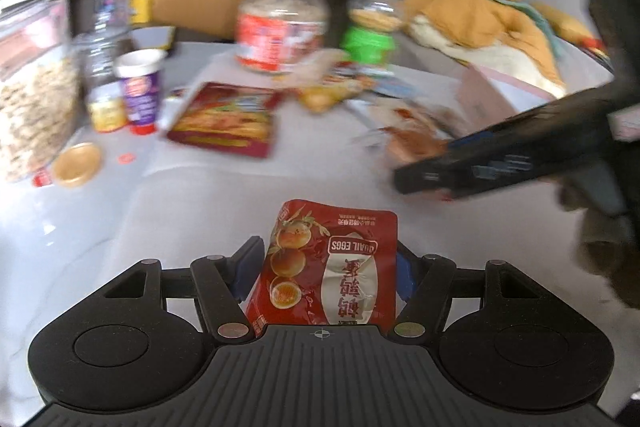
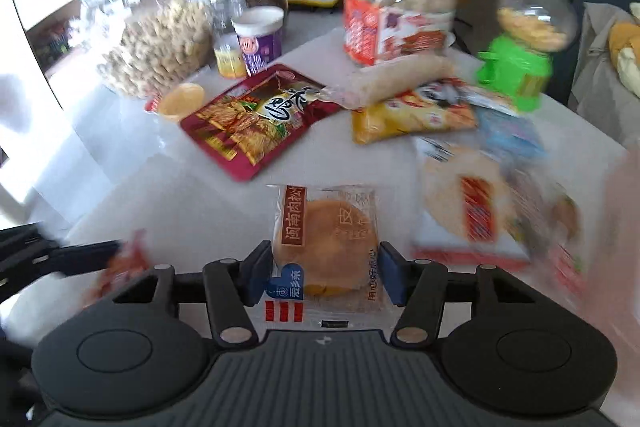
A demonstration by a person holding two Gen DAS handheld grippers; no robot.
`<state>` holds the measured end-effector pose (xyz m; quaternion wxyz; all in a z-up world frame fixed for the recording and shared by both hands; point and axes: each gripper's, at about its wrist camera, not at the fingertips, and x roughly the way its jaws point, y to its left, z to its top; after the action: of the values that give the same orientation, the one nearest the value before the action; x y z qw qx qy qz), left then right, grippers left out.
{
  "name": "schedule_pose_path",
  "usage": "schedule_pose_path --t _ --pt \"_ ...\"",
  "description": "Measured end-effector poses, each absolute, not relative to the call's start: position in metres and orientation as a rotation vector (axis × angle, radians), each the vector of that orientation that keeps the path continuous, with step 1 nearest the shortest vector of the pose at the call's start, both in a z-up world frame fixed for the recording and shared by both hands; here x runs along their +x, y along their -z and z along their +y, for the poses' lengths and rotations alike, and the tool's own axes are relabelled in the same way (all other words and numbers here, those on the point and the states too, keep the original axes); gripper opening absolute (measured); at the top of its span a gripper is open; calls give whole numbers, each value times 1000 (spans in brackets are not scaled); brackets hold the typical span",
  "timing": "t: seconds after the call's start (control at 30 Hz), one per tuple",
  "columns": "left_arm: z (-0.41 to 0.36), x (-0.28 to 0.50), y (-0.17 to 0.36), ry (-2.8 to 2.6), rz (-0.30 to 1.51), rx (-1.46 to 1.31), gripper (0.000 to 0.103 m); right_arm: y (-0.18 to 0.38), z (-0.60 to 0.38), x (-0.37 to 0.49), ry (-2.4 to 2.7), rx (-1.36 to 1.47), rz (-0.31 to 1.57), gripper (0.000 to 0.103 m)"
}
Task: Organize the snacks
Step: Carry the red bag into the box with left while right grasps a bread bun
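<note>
My left gripper (image 1: 324, 269) is shut on a red quail egg pouch (image 1: 332, 259) and holds it above the white table (image 1: 200, 195). My right gripper (image 2: 324, 273) is shut on a clear-wrapped round pastry (image 2: 326, 247), also above the table. The right gripper shows as a dark blurred shape in the left wrist view (image 1: 500, 163). The left gripper with its red pouch shows blurred at the lower left of the right wrist view (image 2: 120, 267). A dark red snack bag (image 2: 260, 115), a yellow snack bag (image 2: 412, 115) and a wrapped rice cracker pack (image 2: 468, 207) lie on the table.
A big peanut jar (image 2: 160, 39), a purple cup (image 2: 260, 43), a small yellow jar (image 2: 229, 61) and a gold lid (image 2: 182, 99) stand at the left. A large red-labelled jar (image 2: 396, 19) and a green candy dispenser (image 2: 520, 55) stand at the back. A pink box (image 1: 500, 95) is at the right.
</note>
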<state>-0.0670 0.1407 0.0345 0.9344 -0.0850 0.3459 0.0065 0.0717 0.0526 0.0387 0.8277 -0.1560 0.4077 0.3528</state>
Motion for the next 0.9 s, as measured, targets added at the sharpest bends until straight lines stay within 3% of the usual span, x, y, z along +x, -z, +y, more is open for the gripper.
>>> schedule_pose_path --t 0.23,0.4,0.5,0.57,0.63,0.7,0.9 --pt "63 -37 -55 249 709 -119 71 -62 -91 33 -590 -276 812 56" --pt "3 17 -92 362 621 -25 71 -52 -172 20 -425 -213 791 56" --pt "-18 64 -112 441 537 -117 73 -46 -201 16 -378 -174 764 56" --pt "-30 99 -104 454 471 -158 72 -40 -213 18 -374 -138 764 56" --pt "-45 129 -83 388 516 -111 66 -36 -217 23 -374 -108 771 56" --pt "-43 141 -68 371 568 -174 64 -33 -218 27 -364 -93 773 56" --pt "10 118 -69 261 440 -280 65 -54 -230 30 -367 -51 678 56"
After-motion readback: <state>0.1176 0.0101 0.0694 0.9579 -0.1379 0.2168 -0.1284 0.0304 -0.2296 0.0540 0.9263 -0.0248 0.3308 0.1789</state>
